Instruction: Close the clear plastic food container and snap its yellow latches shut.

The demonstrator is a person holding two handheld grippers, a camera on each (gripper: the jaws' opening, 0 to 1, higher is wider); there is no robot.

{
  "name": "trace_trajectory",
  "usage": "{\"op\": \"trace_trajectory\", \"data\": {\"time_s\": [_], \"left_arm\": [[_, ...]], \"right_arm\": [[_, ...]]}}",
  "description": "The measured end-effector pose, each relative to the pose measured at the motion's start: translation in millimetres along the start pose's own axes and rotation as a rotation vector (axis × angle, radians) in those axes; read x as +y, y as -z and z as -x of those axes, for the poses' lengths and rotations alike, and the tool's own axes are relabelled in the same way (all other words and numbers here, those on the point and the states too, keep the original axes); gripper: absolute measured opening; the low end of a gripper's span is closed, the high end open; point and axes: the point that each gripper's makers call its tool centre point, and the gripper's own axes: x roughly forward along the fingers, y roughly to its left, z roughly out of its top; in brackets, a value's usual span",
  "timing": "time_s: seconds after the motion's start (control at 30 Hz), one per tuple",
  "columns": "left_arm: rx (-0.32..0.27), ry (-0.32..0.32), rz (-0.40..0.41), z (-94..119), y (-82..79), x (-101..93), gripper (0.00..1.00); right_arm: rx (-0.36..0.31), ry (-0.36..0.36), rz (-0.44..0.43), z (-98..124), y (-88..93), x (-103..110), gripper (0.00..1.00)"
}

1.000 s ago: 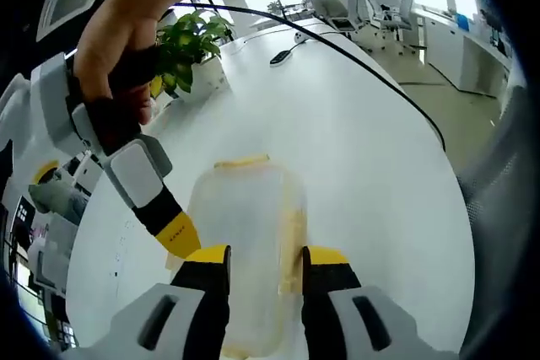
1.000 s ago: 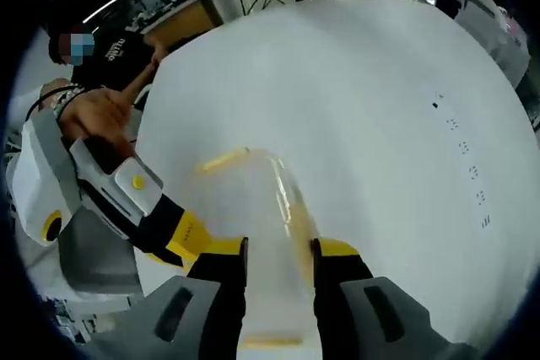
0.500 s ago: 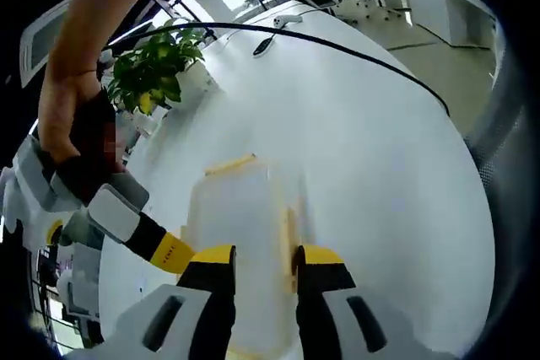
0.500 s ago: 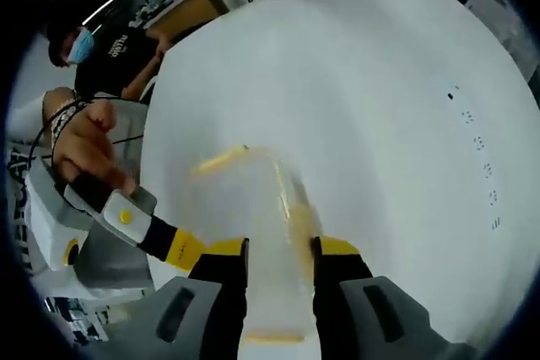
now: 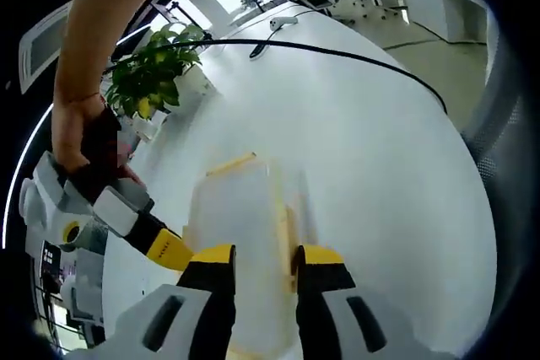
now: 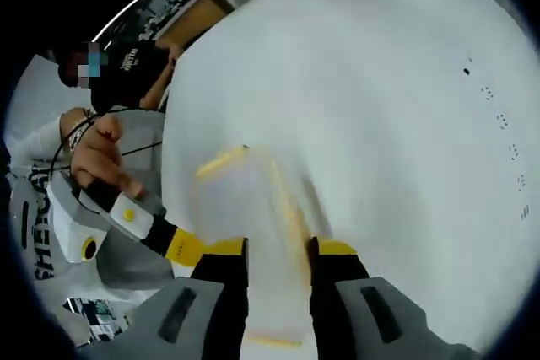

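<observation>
In the left gripper view we see our right gripper (image 5: 173,246) come in left of the jaws, while our left gripper (image 5: 263,260) has its jaws clamped on the clear plastic food container (image 5: 240,233) on the white bench (image 5: 380,174). A yellow latch (image 5: 230,163) lies beyond the jaws. In the right gripper view the right gripper (image 6: 277,252) likewise grips the container (image 6: 253,225), the left gripper (image 6: 177,246) entering left of its jaws.

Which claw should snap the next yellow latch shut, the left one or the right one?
Hard to choose. Both the left claw and right claw straddle the container. Left, perhaps: a long yellow latch lies just ahead of one finger.
</observation>
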Motion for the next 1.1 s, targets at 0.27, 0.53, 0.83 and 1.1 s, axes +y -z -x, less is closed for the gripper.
{"op": "trace_trajectory", "data": {"time_s": [0.27,0.53,0.83,1.1], "left_arm": [[0.000,0.001,0.016,0.4,-1.4,-0.4,0.22],[-0.025,0.078,0.092,5.5,-4.6,-12.5,0.32],[-0.039,0.132,0.286,34.2,12.6,-17.5,0.91],[0.027,0.103,0.253,46.7,36.2,19.8,0.99]], "right_arm": [[-0.055,0.023,0.040,3.9,-4.7,-6.4,0.25],[-0.086,0.100,-0.041,-0.9,-4.8,1.3,0.29],[-0.157,0.271,0.184,12.2,15.8,22.1,0.77],[-0.140,0.342,0.355,13.7,43.6,44.9,0.93]]}}
